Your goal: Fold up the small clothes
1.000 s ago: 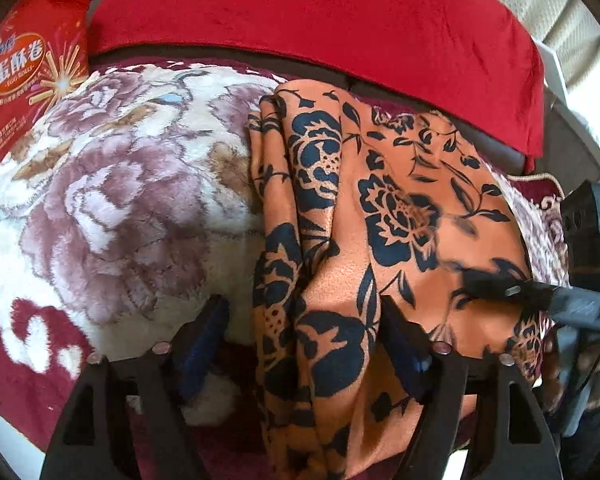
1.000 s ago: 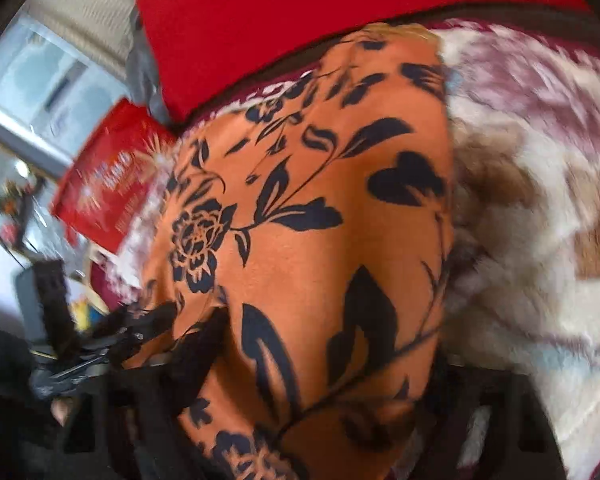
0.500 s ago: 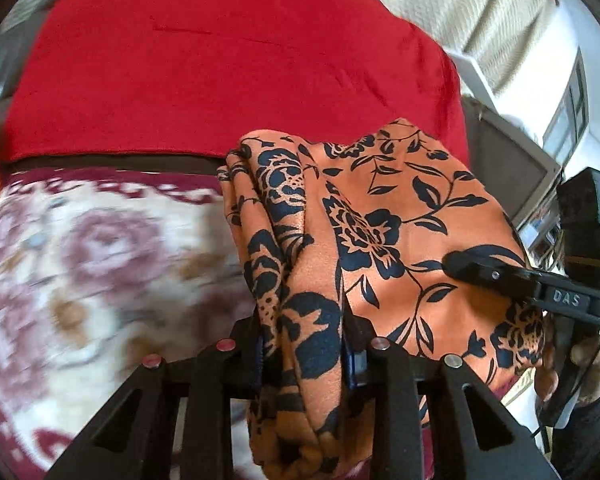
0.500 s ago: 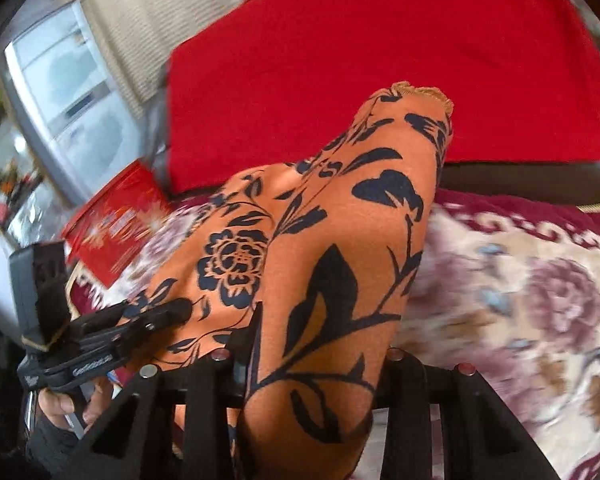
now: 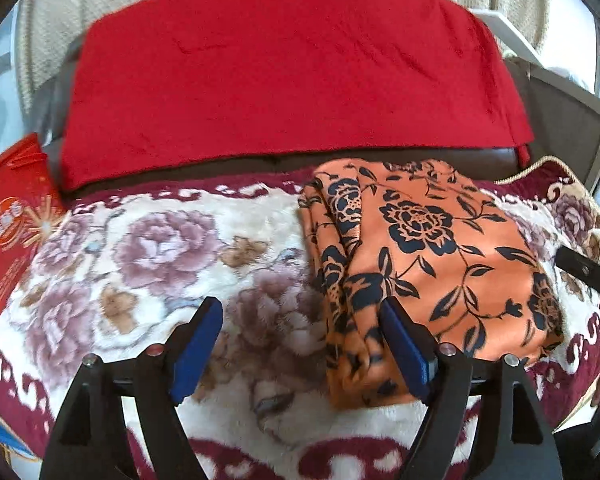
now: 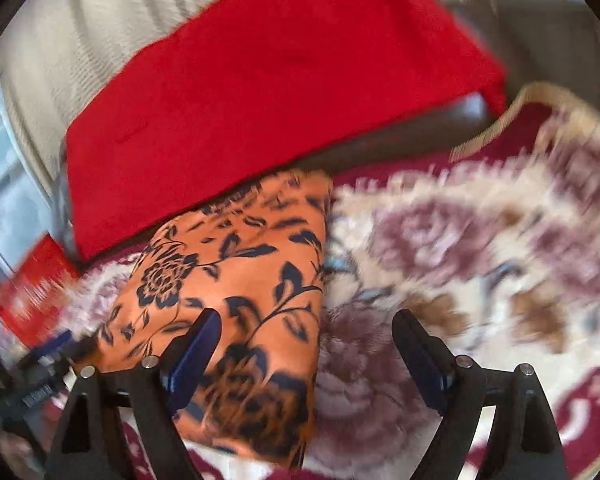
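Note:
An orange cloth with a dark blue flower print (image 5: pixel 432 256) lies folded flat on the floral plush blanket (image 5: pixel 140 248). My left gripper (image 5: pixel 300 344) hovers at the cloth's near left corner, its jaws opening. The bunched left edge lies between them, and the blue pads (image 5: pixel 198 344) do not press on it. In the right wrist view the cloth (image 6: pixel 236 264) fills the left half. My right gripper (image 6: pixel 308 356) is over its near right edge, jaws opening, nothing gripped. The right gripper's dark tip (image 5: pixel 584 268) shows beyond the cloth's right side. This view is blurred.
A red blanket (image 5: pixel 292 72) drapes over the sofa back behind the cloth. A red printed package (image 5: pixel 8 220) leans at the left end of the seat. A beige curtain (image 5: pixel 60 32) hangs behind, and the plush blanket's fringed edge (image 6: pixel 500 120) ends at the right.
Both grippers were shut on the lifted cloth half a second ago. They have let go and drawn back, and the cloth now lies folded on the blanket.

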Demonstrator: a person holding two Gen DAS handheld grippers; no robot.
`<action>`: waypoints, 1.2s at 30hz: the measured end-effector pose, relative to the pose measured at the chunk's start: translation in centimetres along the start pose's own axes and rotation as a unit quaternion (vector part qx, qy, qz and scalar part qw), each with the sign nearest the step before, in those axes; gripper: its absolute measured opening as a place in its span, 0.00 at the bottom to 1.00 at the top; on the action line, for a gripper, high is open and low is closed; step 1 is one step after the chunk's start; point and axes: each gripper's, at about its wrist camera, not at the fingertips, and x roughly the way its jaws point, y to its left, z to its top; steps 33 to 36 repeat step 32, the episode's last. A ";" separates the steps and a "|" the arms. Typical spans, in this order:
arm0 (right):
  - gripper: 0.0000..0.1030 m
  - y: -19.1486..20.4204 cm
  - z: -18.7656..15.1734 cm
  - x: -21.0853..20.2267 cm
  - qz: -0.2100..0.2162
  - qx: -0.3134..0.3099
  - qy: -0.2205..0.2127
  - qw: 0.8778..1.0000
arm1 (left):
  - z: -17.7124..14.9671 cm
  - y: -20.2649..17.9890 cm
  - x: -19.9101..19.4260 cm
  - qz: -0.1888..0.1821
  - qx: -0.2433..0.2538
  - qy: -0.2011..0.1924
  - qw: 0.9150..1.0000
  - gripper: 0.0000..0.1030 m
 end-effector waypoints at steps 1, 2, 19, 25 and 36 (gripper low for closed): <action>0.92 1.1 -0.6 -1.5 -0.018 -0.026 -0.018 0.999 | -0.4 0.1 -0.9 0.010 -0.004 -0.005 1.000 0.81; 0.98 2.2 -1.3 -3.0 -0.029 -0.050 -0.034 0.998 | -0.8 0.1 -1.6 0.014 -0.002 -0.005 1.000 0.83; 1.00 6.2 -3.9 -7.9 -0.049 -0.089 -0.016 0.995 | -1.5 -1.2 -6.8 0.017 -0.010 -0.030 0.999 0.89; 1.00 6.0 -3.4 -7.8 -0.053 -0.089 -0.014 0.995 | -1.3 -2.2 -7.1 0.005 0.008 -0.030 0.999 0.90; 1.00 6.3 -3.3 -7.3 -0.052 -0.089 -0.012 0.995 | -1.1 -2.7 -7.1 -0.001 0.021 -0.044 0.999 0.90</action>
